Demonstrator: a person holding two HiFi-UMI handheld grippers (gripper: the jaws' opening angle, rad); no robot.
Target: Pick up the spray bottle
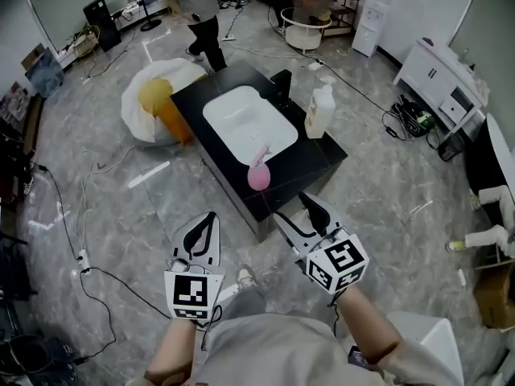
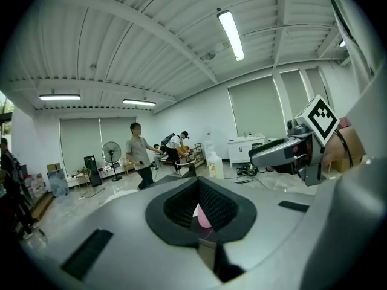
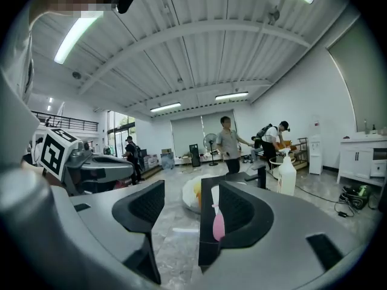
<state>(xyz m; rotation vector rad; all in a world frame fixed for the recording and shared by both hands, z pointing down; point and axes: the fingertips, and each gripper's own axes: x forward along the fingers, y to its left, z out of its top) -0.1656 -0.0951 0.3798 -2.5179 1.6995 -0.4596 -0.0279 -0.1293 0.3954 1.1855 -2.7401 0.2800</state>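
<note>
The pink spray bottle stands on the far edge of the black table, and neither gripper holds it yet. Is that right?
Not quite. The head view shows the pink spray bottle on the near edge of the black table, in front of the white basin. Neither the left gripper nor the right gripper holds it yet.

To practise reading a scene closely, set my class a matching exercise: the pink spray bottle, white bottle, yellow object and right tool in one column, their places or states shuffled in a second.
Column one
1. pink spray bottle
2. white bottle
3. yellow object
4. right tool

Column two
a. on the floor, beside the table
b. jaws apart, holding nothing
c. at the near edge of the black table
d. upright at the table's right edge

Pairs: 1-c, 2-d, 3-a, 4-b
</note>
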